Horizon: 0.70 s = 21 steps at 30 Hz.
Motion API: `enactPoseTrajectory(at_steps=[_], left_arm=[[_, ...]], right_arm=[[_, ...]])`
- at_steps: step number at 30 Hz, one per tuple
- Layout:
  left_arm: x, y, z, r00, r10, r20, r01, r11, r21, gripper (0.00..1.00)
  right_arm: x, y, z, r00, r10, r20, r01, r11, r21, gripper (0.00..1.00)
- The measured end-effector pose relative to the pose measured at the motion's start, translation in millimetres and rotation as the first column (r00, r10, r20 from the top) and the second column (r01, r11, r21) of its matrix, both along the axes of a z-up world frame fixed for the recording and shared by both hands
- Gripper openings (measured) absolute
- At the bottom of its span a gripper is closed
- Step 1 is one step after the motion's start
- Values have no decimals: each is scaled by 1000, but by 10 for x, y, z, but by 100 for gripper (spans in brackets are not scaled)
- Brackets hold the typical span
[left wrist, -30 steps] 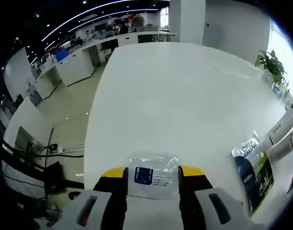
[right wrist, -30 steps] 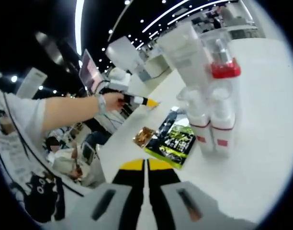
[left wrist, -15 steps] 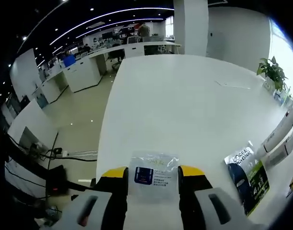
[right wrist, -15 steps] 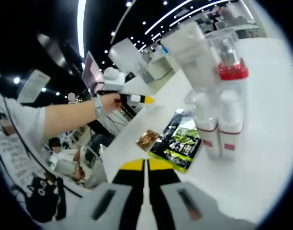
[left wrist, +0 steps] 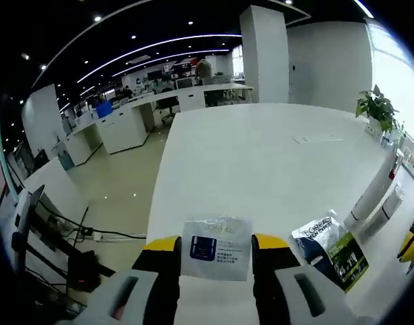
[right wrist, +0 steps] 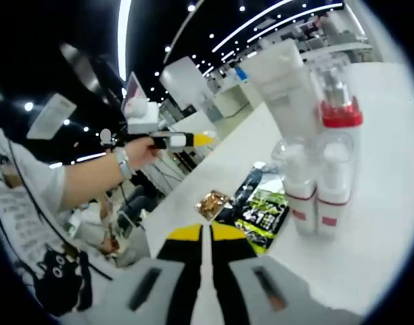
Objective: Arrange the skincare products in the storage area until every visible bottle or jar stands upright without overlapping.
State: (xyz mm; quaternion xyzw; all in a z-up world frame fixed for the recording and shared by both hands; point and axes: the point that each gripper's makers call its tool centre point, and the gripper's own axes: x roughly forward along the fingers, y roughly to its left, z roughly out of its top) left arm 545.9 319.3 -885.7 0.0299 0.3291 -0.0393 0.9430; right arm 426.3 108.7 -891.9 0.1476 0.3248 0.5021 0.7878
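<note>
While my left gripper (left wrist: 216, 252) pinches a flat, glossy sample sachet (left wrist: 217, 247) between yellow-tipped jaws at bottom centre of the left gripper view, the smooth white table (left wrist: 261, 162) stretches ahead and a crinkled green-and-black L'Oreal sachet (left wrist: 330, 248) lies flat at lower right, just beside the white tube (left wrist: 369, 196). In the right gripper view, my right gripper (right wrist: 207, 233) has its jaws pressed together on nothing, with a small brown packet (right wrist: 210, 203), then two clear red-banded bottles (right wrist: 318, 193) under a pump bottle (right wrist: 339, 101) upper right, nearer this hand.
</note>
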Motion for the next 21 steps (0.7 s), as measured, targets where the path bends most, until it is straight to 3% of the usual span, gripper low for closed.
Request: enactPoseTrajectory(at_steps=[9,14,17,21], left_arm=[[-203,-200,277,994,31,105,-19,994,-111,42],[-353,-313,348,990,38,138,-19,990,-139,42],[-452,-342,348,988,35,153,-18,994,-109,42],[-584,-411,353,987,34,159,-14,992,-124,42]], right_arm=[[-3,100,132,1000,21,9,-21,998,56,7],[-39,174,262,998,48,36,-51,995,90,10],[-52,195,313,996,56,64,-62,994,93,11],[-53,195,340,996,57,69,-64,993,96,12]])
